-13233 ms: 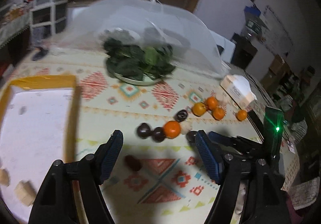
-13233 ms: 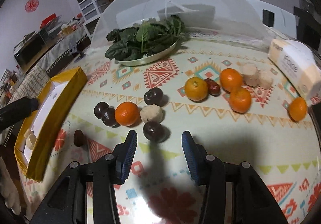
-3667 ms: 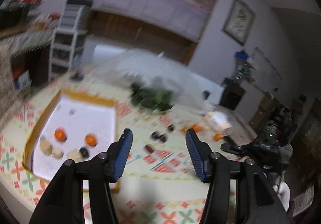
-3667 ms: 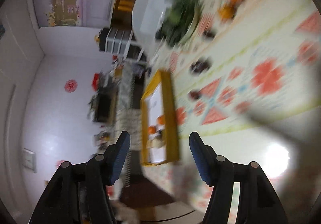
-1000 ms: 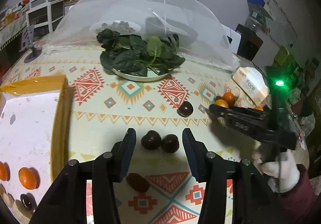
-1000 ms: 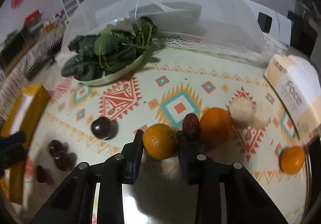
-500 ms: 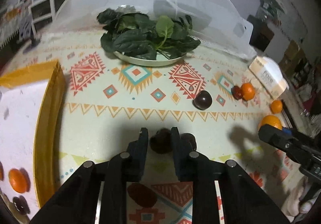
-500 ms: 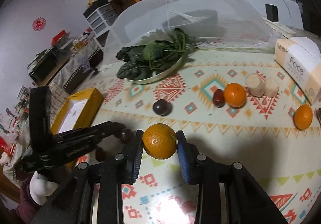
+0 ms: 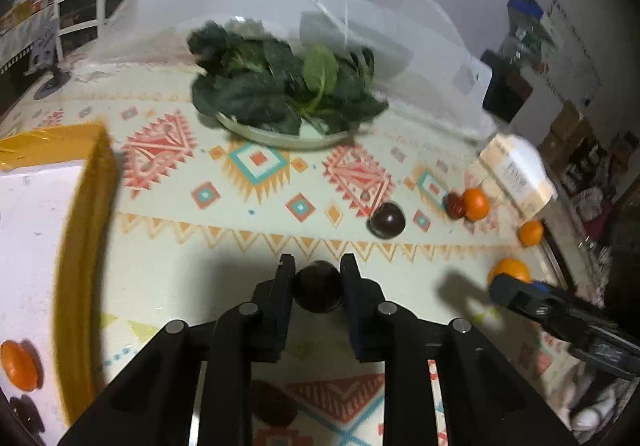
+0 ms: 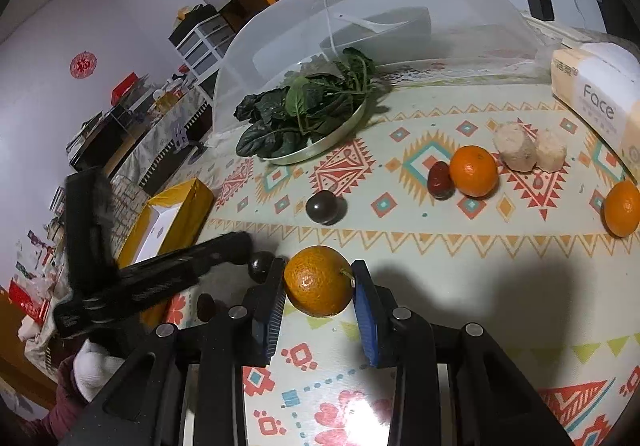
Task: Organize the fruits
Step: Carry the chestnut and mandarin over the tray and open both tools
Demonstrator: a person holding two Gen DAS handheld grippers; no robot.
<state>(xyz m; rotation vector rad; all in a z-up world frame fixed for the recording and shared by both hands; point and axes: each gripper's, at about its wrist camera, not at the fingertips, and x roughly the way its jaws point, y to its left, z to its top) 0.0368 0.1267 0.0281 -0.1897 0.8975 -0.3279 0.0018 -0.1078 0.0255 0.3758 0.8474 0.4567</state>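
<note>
Patterned desk (image 10: 440,254) in a cluttered, dim room

The left claw (image 9: 318,286) pinches a dark round fruit (image 9: 318,288) just above the cloth; the right claw (image 10: 320,288) pinches an orange (image 10: 318,280), stem end toward its right finger, beside the yellow-rimmed tray (image 9: 86,230).

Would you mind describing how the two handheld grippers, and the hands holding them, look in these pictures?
Both grippers are matte black plastic with silver screws. The right gripper has ribbed blue pads on its two fingers; the left gripper has the same forked build, its pads looking dark here. The hand holding the left gripper wears a white glove and a maroon sleeve.
</note>
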